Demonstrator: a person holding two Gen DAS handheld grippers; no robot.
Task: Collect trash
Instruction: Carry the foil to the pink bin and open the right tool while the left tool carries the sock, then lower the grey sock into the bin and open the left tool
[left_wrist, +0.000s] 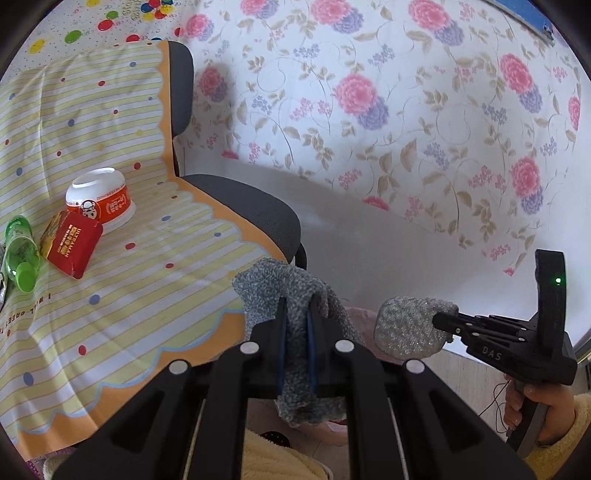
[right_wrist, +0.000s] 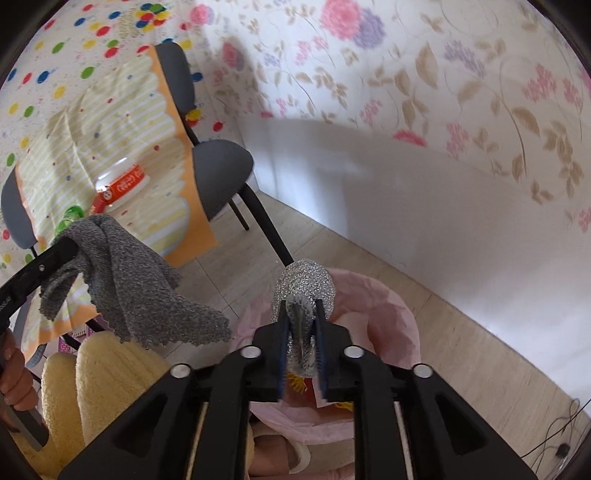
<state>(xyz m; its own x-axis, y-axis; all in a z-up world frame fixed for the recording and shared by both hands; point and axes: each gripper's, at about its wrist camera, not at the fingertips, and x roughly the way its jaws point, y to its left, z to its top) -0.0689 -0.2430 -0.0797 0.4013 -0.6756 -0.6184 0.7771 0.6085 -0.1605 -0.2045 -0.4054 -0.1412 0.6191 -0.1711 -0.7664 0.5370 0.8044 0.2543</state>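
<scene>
My left gripper (left_wrist: 297, 302) is shut on a grey knitted cloth (left_wrist: 280, 284) that drapes over and below its fingers; it shows in the right wrist view as the cloth (right_wrist: 122, 273) hanging off the left gripper (right_wrist: 70, 245). My right gripper (right_wrist: 302, 306) is shut on a silver scouring pad (right_wrist: 304, 284), a fold of it filling the gap between the blue pads. The pad (left_wrist: 410, 328) juts from the right gripper (left_wrist: 439, 319) in the left wrist view. Both hang above a pink bag (right_wrist: 388, 317). On the chair lie a white-and-orange bowl cup (left_wrist: 99, 199), a red carton (left_wrist: 74, 245) and a green bottle (left_wrist: 20, 254).
A grey chair (left_wrist: 251, 210) draped with a yellow striped cloth (left_wrist: 129, 277) stands at left against a floral wall (left_wrist: 369, 92). The floor (right_wrist: 461, 350) is pale wood. A person's hand (left_wrist: 535, 402) grips the right handle; yellow fuzzy fabric (right_wrist: 103, 376) sits below.
</scene>
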